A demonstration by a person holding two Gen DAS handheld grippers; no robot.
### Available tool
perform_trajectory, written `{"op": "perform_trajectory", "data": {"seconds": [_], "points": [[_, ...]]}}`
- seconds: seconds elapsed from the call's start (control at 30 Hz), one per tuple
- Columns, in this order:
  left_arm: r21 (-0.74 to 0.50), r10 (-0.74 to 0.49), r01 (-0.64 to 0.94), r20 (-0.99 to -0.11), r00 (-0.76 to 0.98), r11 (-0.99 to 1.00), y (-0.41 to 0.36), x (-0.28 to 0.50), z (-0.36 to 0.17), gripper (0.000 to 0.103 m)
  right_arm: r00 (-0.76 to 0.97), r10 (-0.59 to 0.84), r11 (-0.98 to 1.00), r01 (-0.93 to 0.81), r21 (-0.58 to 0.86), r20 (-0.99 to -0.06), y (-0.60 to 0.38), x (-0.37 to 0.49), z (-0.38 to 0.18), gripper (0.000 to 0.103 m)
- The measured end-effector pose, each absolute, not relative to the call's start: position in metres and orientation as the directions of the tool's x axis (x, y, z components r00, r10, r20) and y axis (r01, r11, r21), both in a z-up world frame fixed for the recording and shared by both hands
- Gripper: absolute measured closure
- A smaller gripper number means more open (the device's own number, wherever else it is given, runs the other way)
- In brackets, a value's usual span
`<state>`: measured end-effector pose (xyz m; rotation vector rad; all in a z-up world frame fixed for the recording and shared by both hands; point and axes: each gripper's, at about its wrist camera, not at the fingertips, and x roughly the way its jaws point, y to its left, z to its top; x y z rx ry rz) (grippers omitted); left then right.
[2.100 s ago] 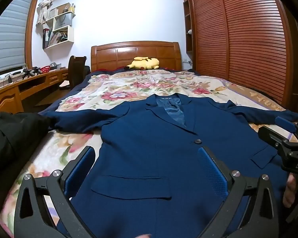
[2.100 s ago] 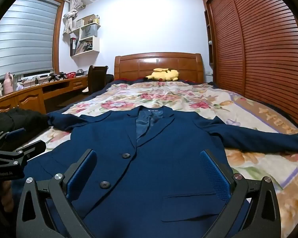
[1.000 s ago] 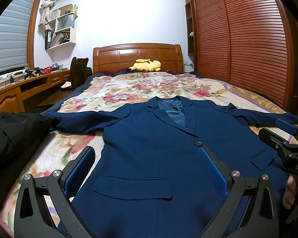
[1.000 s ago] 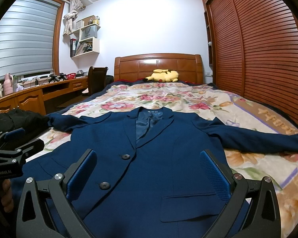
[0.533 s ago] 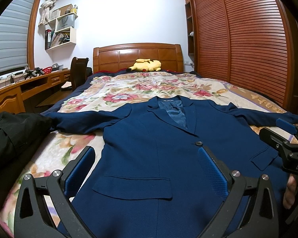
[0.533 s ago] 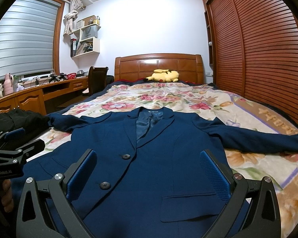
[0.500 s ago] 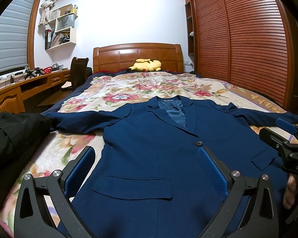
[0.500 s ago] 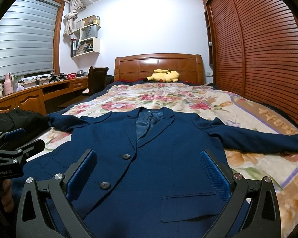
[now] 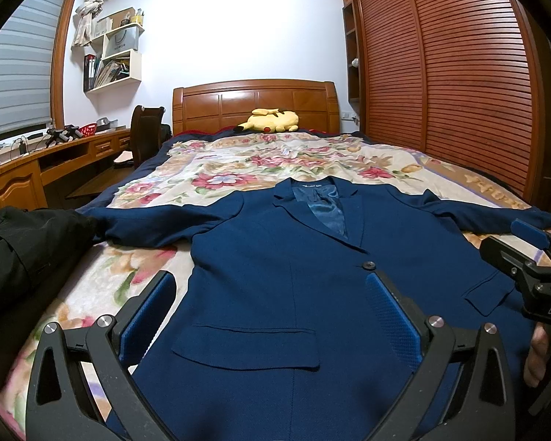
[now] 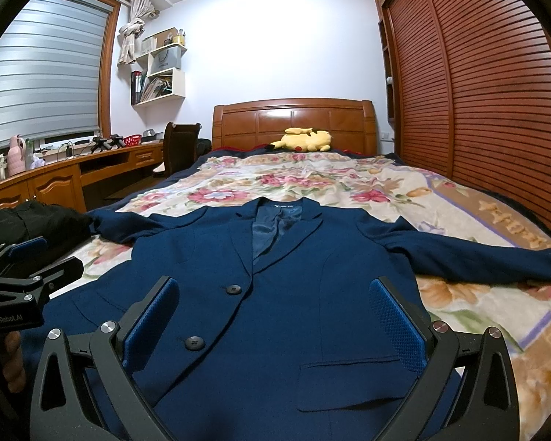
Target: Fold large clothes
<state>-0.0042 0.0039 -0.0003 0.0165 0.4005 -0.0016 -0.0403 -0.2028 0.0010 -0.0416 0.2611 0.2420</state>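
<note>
A navy blue suit jacket [image 9: 283, 257] [image 10: 294, 294] lies flat, front up, on the floral bedspread [image 9: 238, 172] [image 10: 312, 180], both sleeves spread out to the sides. My left gripper [image 9: 272, 316] hovers open above the jacket's lower left front, near a flap pocket [image 9: 246, 345]. Over the lower right front my right gripper [image 10: 272, 316] is open too, with nothing between its blue pads. Each gripper shows at the edge of the other's view, held by a hand.
A black garment [image 9: 22, 246] is heaped at the bed's left edge. A yellow plush toy [image 9: 270, 119] rests by the wooden headboard [image 9: 255, 104]. A desk [image 10: 55, 176] and chair [image 10: 178, 143] stand left; slatted wardrobe doors [image 10: 477, 110] line the right.
Both views have shifted slightly; the jacket lies as before and both grippers stay open above it.
</note>
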Motion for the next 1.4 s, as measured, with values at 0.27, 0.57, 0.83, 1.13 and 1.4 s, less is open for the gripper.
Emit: {"op": "perform_trajectory", "data": {"seconds": [0.27,0.57,0.83,1.13,1.4], "points": [[0.016,0.002,0.005,-0.39,0.921,1.0,0.004,-0.004,0.0,0.0,0.937,0.232,0.97,-0.242,-0.009,-0.26,-0.203,-0.04,0.001,0.0],[0.016,0.002,0.005,-0.39,0.921,1.0,0.004,-0.004,0.0,0.0,0.937,0.235,0.969,-0.245,-0.009,-0.26,-0.204,-0.04,0.0,0.0],[0.016,0.002,0.005,-0.391,0.921,1.0,0.004,-0.004,-0.001,0.0,0.936,0.235,0.969,-0.246,-0.009,-0.261,-0.203,-0.04,0.0,0.0],[0.023,0.01,-0.001,-0.401,0.916,1.0,0.018,-0.003,0.003,0.0,0.93,0.261,0.961,-0.276,-0.025,-0.259,-0.198,-0.043,-0.002,0.0],[0.051,0.06,-0.041,-0.441,0.896,0.998,0.043,0.007,0.011,0.0,0.907,0.307,0.947,-0.321,-0.003,-0.289,-0.193,-0.031,0.004,0.0]]}}
